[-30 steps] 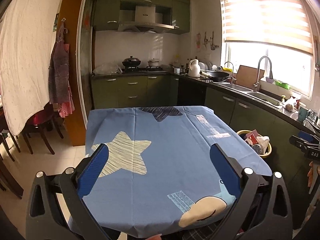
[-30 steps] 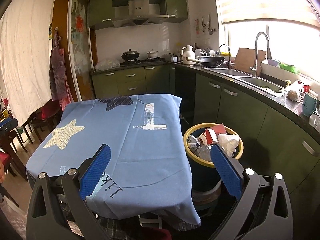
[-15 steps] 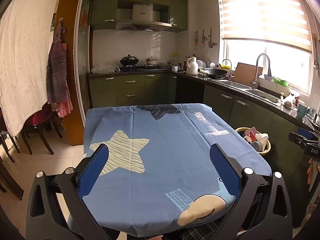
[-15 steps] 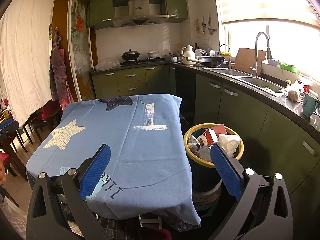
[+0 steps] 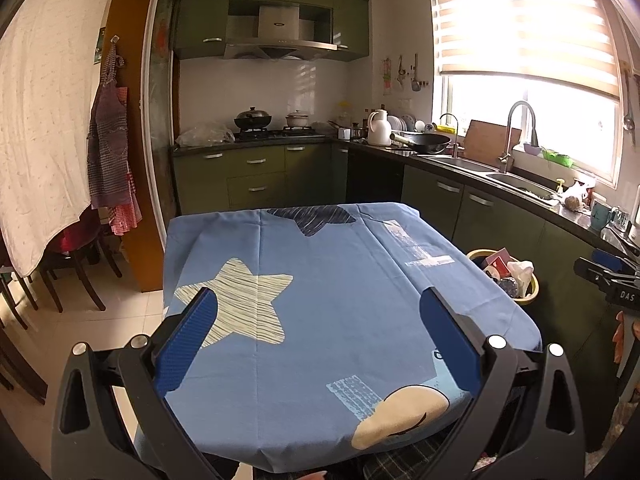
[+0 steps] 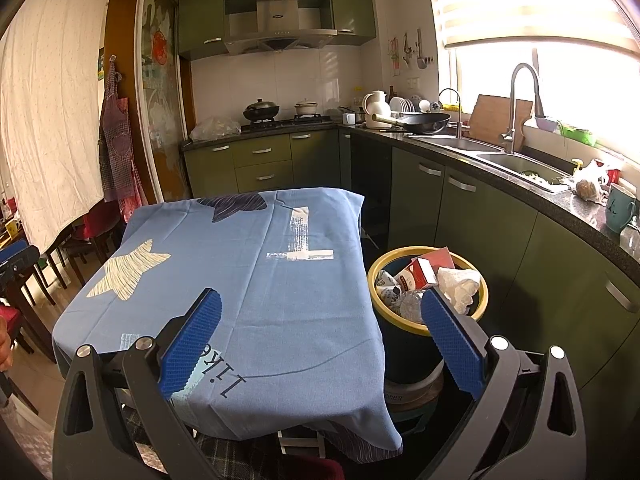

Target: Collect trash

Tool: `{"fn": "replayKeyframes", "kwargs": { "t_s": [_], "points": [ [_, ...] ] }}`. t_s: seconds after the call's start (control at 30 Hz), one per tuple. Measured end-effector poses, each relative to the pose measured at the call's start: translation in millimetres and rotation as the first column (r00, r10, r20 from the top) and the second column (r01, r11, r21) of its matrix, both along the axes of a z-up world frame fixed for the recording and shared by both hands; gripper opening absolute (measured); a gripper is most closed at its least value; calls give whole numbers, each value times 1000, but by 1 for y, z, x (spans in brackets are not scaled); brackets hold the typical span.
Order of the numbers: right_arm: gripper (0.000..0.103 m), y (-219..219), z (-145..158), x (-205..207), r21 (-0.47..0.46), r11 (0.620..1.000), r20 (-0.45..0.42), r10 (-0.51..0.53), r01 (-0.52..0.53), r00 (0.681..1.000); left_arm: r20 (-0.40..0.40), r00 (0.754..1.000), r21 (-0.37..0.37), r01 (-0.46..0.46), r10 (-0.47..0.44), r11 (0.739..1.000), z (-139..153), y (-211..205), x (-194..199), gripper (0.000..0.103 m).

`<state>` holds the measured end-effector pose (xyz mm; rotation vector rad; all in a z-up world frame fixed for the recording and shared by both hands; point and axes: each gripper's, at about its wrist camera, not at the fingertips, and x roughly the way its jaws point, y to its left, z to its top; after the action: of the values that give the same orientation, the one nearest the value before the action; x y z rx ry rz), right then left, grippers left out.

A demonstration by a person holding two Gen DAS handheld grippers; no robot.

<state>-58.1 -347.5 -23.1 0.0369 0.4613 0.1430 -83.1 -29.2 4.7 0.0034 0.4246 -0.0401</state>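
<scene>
Beside the table (image 6: pixel 256 280), the bin (image 6: pixel 430 322) already holds the trash (image 6: pixel 424 274). Both our left claw (image 5: pixel 318 320) and right claw (image 6: pixel 320 318) gape wide, empty. We should scan carefully for leftovers before reaching.

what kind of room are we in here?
A home kitchen, almost certainly: a gas stove with pots under a range hood, a sink with a tall faucet below the window, and a cloth-covered table beside a full trash bin.
</scene>
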Motion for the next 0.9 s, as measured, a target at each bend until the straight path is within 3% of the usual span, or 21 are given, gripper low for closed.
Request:
{"fn": "replayKeyframes", "kwargs": {
  "t_s": [0.9],
  "points": [
    [98, 0, 0, 2, 7, 1000, -3, 1, -1, 1000, -13, 1000, 6, 26, -25, 1000, -2, -7, 2, 96]
  ]
}}
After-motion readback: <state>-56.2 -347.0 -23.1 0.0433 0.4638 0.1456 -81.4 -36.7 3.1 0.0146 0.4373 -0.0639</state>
